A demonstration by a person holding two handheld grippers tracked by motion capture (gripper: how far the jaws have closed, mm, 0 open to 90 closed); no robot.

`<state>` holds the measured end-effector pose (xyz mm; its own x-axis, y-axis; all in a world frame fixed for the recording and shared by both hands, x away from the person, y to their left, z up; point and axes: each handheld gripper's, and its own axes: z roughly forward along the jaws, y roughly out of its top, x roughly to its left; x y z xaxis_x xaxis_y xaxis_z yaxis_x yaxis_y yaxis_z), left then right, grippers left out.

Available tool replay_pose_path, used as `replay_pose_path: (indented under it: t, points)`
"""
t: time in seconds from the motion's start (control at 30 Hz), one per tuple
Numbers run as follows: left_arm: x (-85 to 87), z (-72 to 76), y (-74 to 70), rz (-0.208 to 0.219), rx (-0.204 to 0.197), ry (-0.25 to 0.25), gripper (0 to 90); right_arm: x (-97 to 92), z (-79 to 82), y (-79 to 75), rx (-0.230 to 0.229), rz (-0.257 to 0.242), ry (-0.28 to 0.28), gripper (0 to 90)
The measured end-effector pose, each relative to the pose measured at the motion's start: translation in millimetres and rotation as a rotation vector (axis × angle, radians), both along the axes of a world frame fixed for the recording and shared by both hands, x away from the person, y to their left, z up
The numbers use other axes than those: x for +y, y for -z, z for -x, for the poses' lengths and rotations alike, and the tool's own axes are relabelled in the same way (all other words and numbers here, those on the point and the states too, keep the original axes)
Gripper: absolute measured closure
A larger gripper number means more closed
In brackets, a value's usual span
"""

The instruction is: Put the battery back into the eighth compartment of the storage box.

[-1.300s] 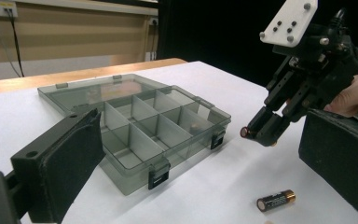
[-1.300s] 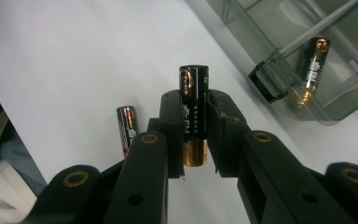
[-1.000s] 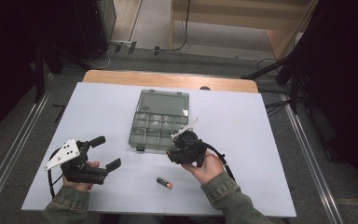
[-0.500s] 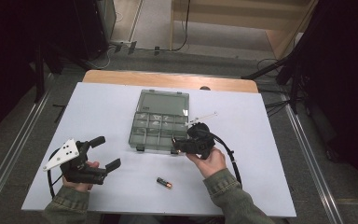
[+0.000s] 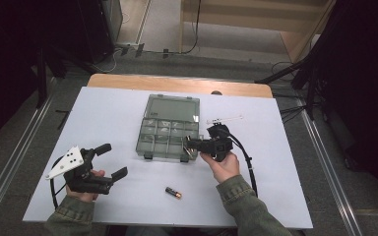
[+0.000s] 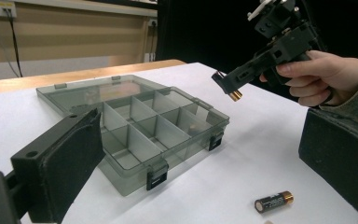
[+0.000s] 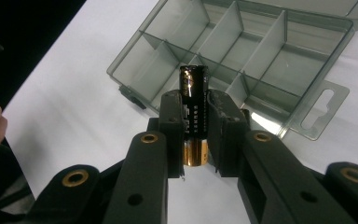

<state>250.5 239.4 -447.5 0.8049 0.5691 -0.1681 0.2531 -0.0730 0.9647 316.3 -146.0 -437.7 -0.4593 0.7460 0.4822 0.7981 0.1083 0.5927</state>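
A black cylindrical battery with a copper-coloured end (image 7: 194,116) is clamped between the two jaws of the right gripper (image 7: 195,133), which have closed snugly on its sides. In the right gripper view it stands lengthwise between the pads, its black end poking out past the tips and its copper end toward the gripper's body. That gripper is held in the air at the near right corner of a smoky grey, clear plastic organiser box (image 5: 170,129) whose lid is folded back flat on the table. I count eight compartments in the box, in two rows of four; one compartment seems to have something small in it, too dim to make out.

A second battery, black with a copper end (image 5: 173,192), lies on its side on the white tabletop (image 5: 113,113), in front of the box and well apart from it.

The left gripper (image 5: 111,162) rests on the table at the near left, its jaws spread wide with nothing between them.

Two batteries, two grippers, one box.
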Motion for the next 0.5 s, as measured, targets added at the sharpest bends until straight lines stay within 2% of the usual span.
replay_pose_path:
  t: [0.07, 0.17, 0.3, 0.5]
  points:
    - [-0.1, 0.0, 0.0, 0.0, 0.0, 0.0, 0.0, -2.4, -2.0, 2.7, 0.014, -0.016, 0.016, 78.4]
    - [-0.2, 0.0, 0.0, -0.001, 0.0, 0.002, 0.0, -4.9, -5.6, 7.4, 0.022, -0.008, 0.034, 78.3]
    - [0.0, -0.2, 0.1, 0.001, 0.001, 0.001, 0.0, -8.5, -10.2, 13.3, 0.06, -0.035, 0.06, 78.3]
    - [-0.1, -0.1, 0.2, -0.003, 0.0, 0.002, 0.0, -10.8, -14.8, 18.2, 0.095, -0.054, 0.074, 78.2]
